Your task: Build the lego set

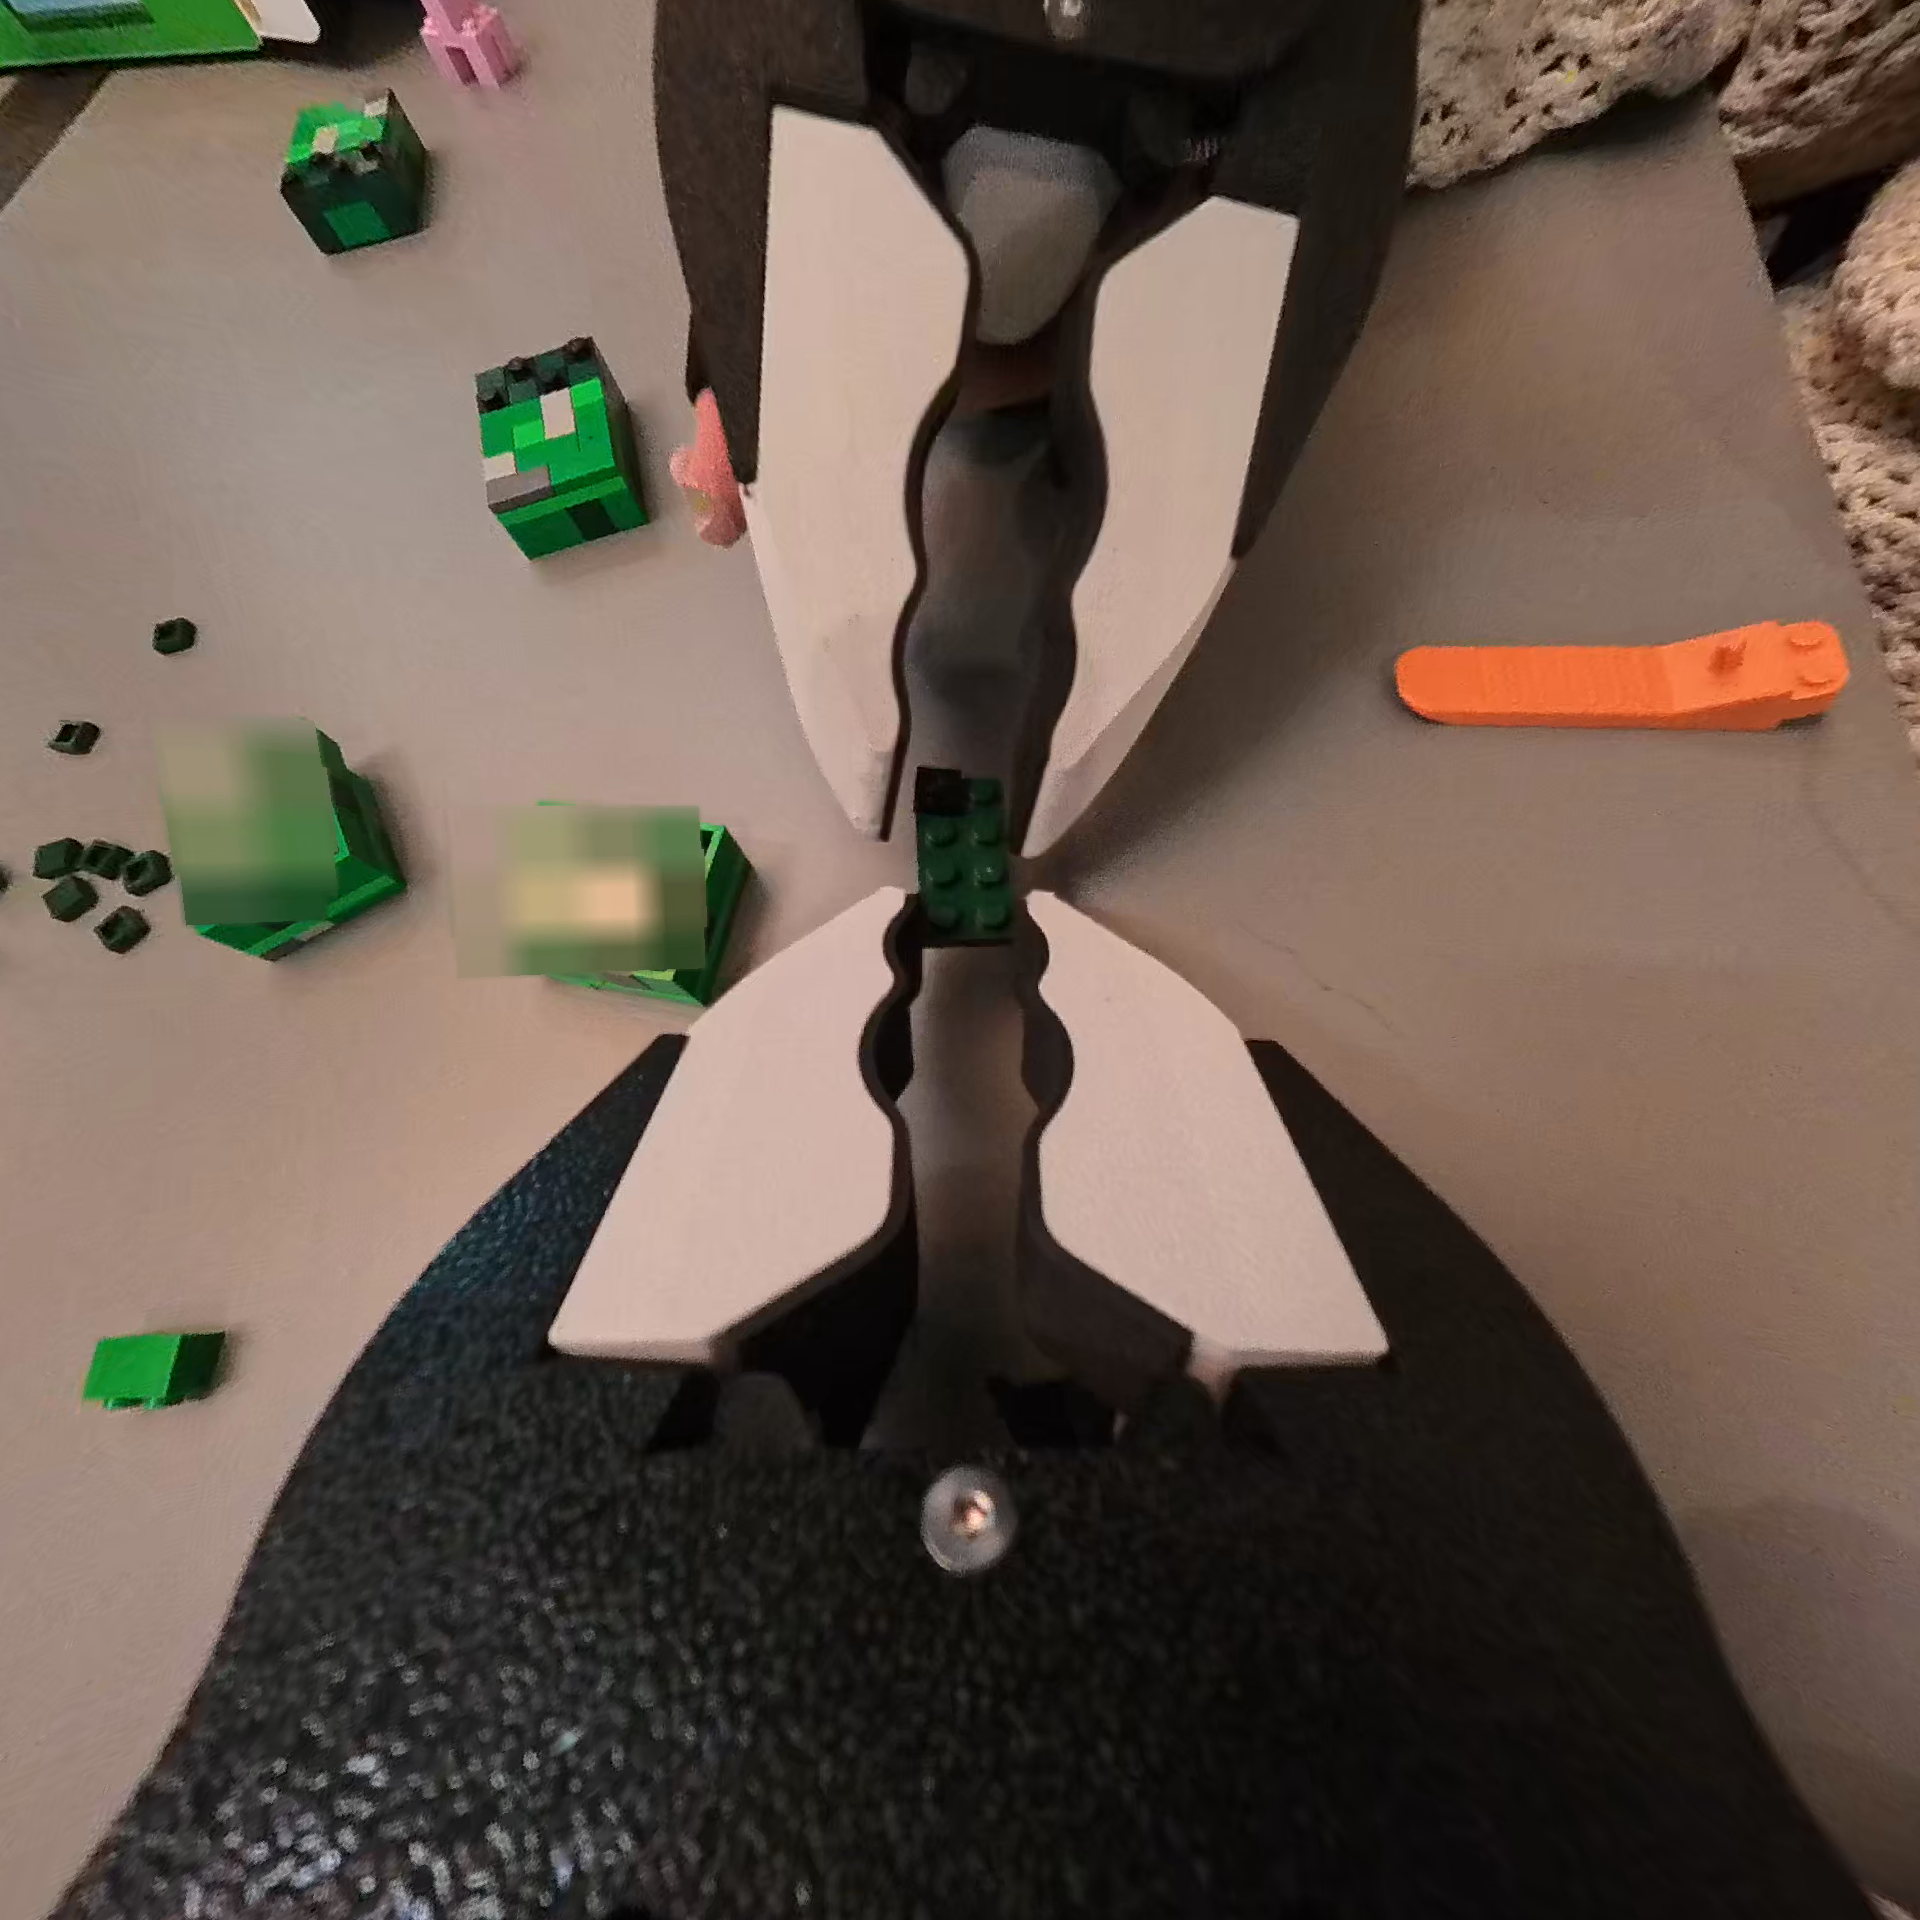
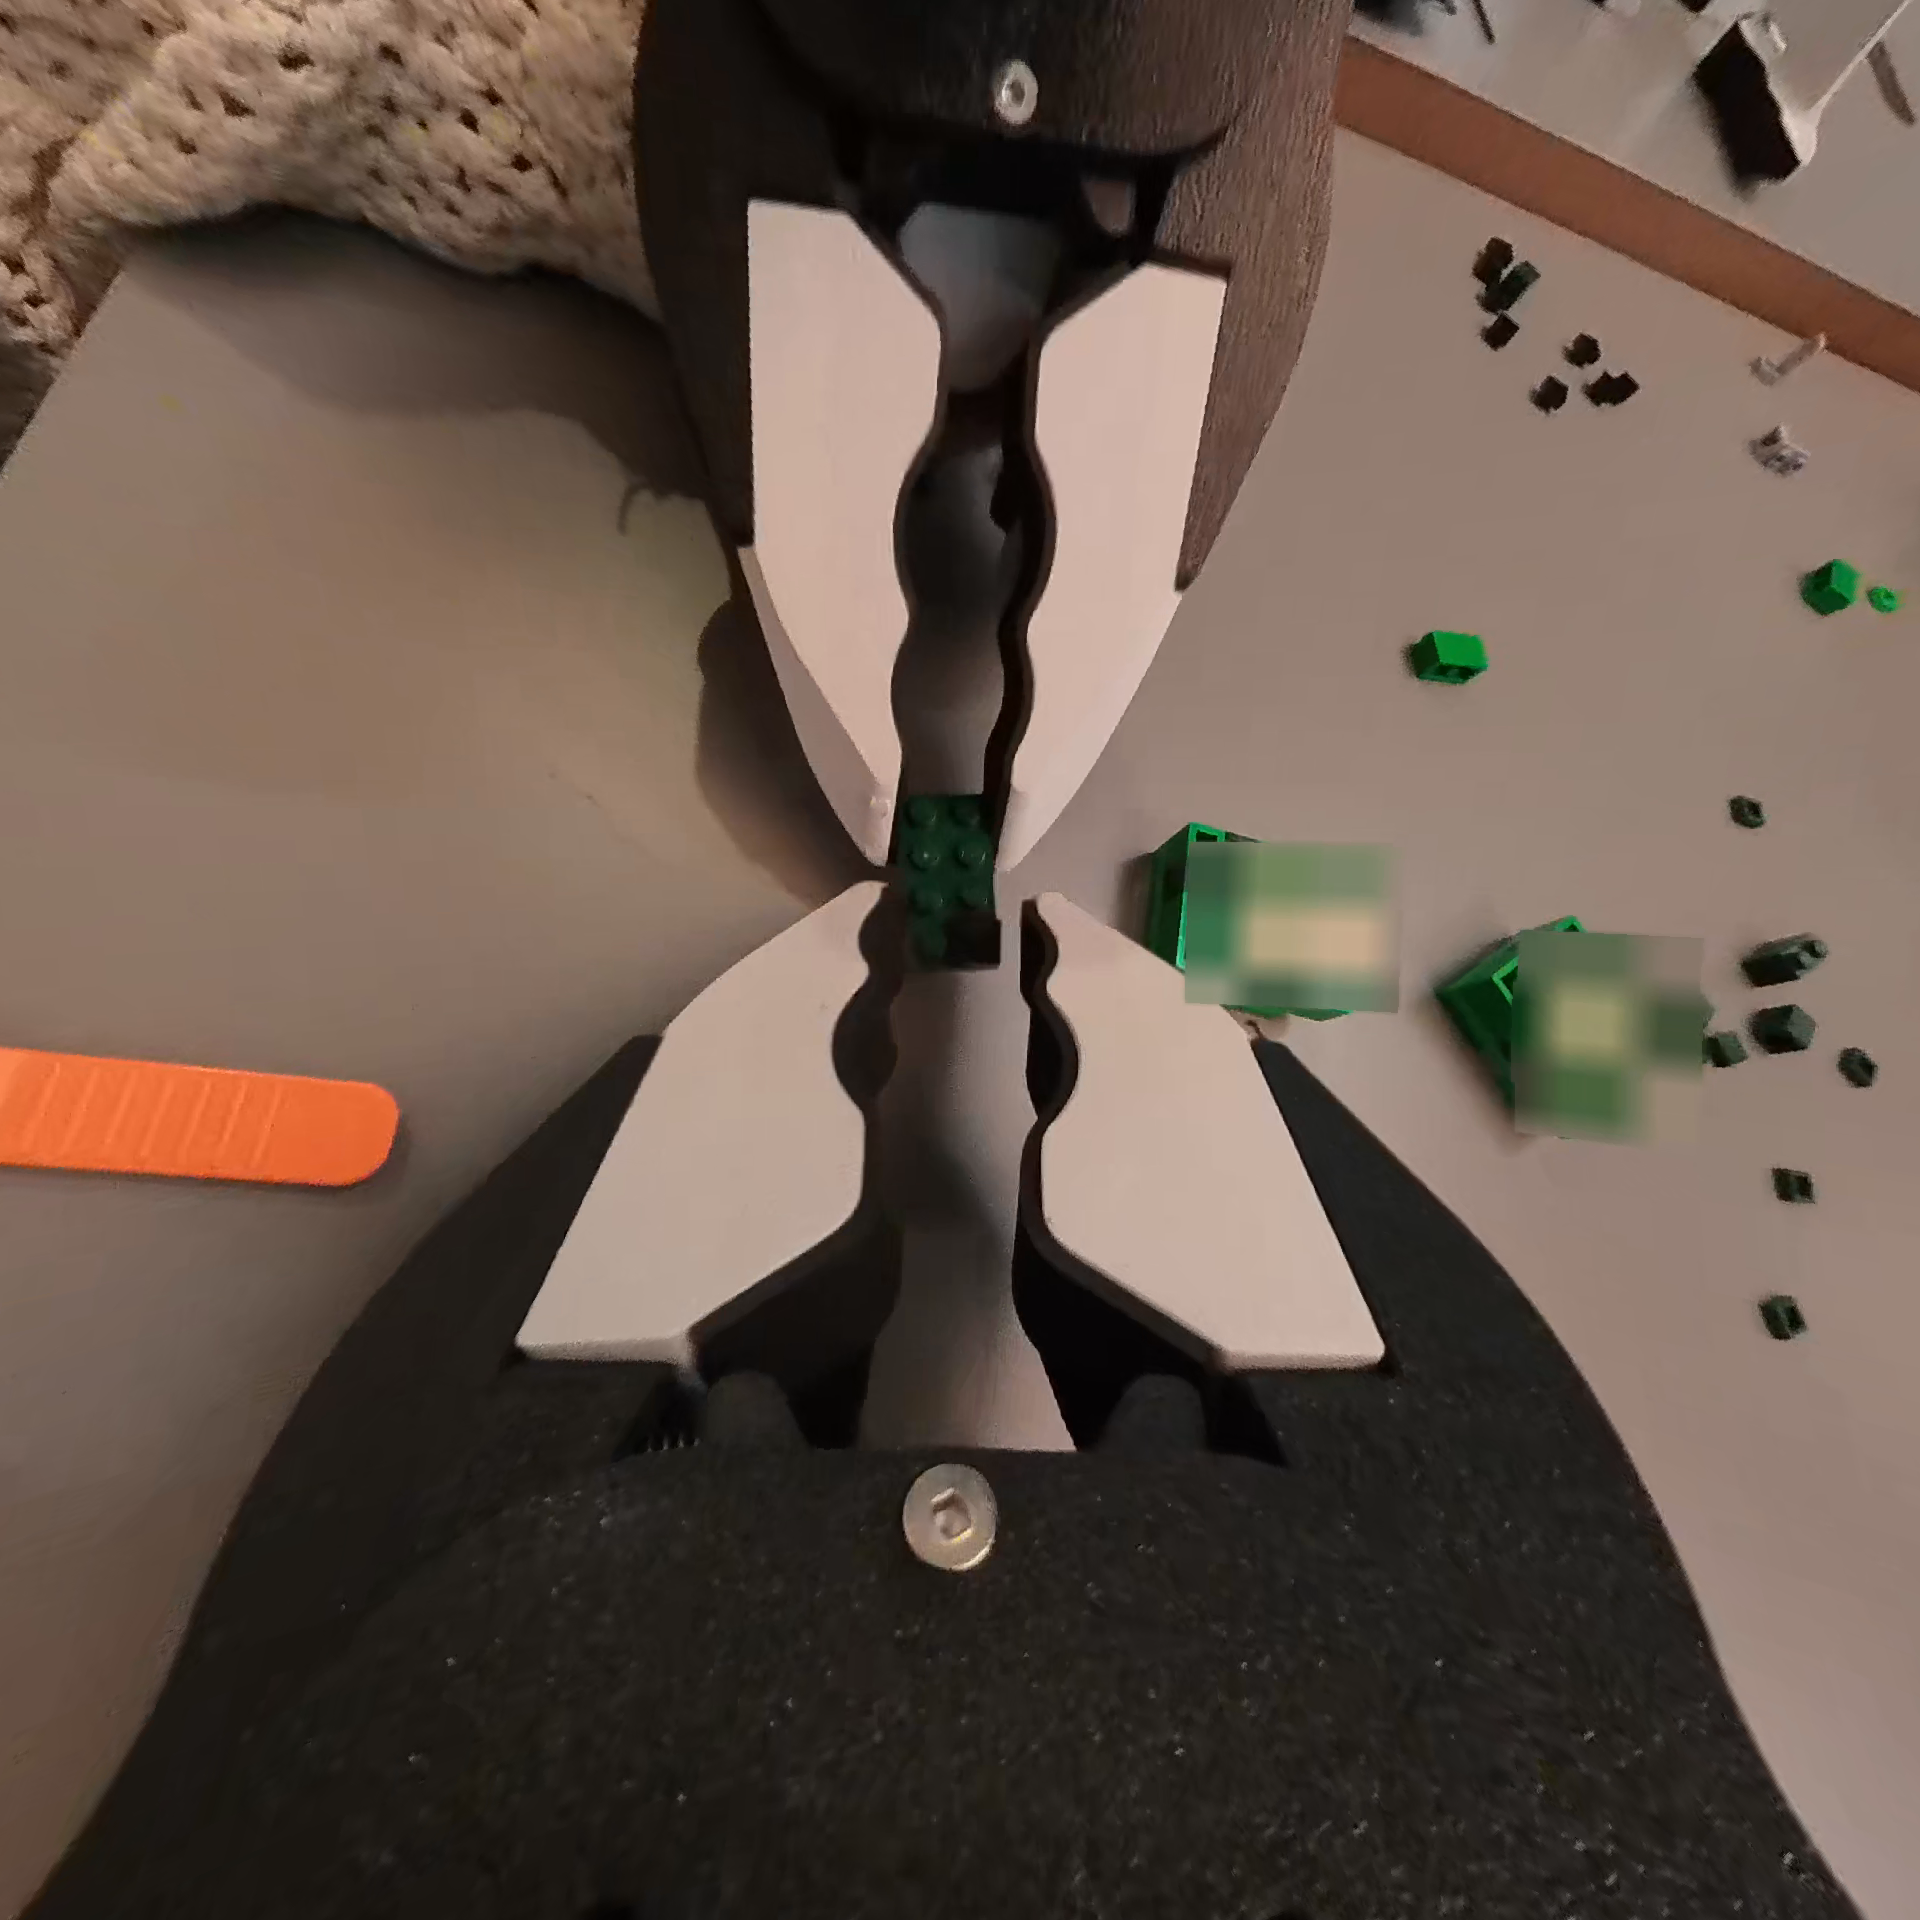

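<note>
A dark green studded plate (image 1: 966, 883) with a small black piece (image 1: 940, 792) on one end is held between the two grippers, which face each other tip to tip over the grey table (image 1: 1455, 1039). My left gripper (image 1: 968, 909) is shut on the plate's near end. My right gripper (image 2: 956, 902) sits around the end with the black piece (image 2: 979, 941). Its jaws stand a little wider than the plate (image 2: 943, 868), with a thin gap on the right side. The right gripper (image 1: 956, 831) also comes down from the top of the left wrist view.
An orange brick separator (image 1: 1621, 681) lies to one side. Green cube builds (image 1: 561, 457) (image 1: 353, 171) and two open green boxes (image 2: 1169, 894) stand on the other side, among loose dark green bits (image 1: 88, 873) and a bright green brick (image 1: 156, 1366). A crochet blanket (image 2: 260, 114) covers the table's far edge. My left and right fingertips are right by each other. Both grippers' tips are roughly 12 cm from the orange brick separator (image 1: 1621, 681). Look for it in the right wrist view (image 2: 79, 1092) too.
</note>
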Motion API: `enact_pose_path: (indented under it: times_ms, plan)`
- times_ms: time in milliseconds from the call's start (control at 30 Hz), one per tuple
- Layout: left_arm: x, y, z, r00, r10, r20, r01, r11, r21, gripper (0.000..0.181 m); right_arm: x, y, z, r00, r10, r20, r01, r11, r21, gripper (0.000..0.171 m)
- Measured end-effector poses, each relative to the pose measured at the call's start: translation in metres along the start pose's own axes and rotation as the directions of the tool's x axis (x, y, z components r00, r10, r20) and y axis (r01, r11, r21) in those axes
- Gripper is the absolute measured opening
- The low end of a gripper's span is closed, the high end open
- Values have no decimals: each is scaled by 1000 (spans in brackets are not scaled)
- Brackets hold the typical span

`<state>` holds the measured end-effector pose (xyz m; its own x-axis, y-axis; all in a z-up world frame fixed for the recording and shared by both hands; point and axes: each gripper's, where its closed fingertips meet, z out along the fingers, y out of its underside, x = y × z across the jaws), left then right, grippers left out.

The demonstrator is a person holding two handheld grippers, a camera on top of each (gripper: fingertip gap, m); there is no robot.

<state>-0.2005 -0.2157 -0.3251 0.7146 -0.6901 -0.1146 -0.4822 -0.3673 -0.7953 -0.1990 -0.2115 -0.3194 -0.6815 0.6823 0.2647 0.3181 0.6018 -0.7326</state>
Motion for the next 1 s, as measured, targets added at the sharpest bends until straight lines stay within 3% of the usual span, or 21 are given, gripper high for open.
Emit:
enact_pose_path:
  times_ms: [300, 467, 767, 1000]
  plan:
    - [3, 2, 2, 1000, 16, -8, -16, 1000, -25, 16, -6, 3, 2, 999, -15, 49, 16, 999, -32, 17]
    - [4, 2, 2, 1000, 23, -14, -23, 999, -25, 16, -7, 3, 2, 994, -101, 40, 102, 994, -30, 17]
    - [0, -1, 0, 1000, -1, 2, 1, 1000, -5, 16, -2, 3, -2, 999, 7, -39, -6, 1000, 17, 18]
    - [1, -1, 0, 1000, 6, -4, -6, 1000, -6, 16, -3, 4, -4, 997, -55, -52, 56, 998, 17, 17]
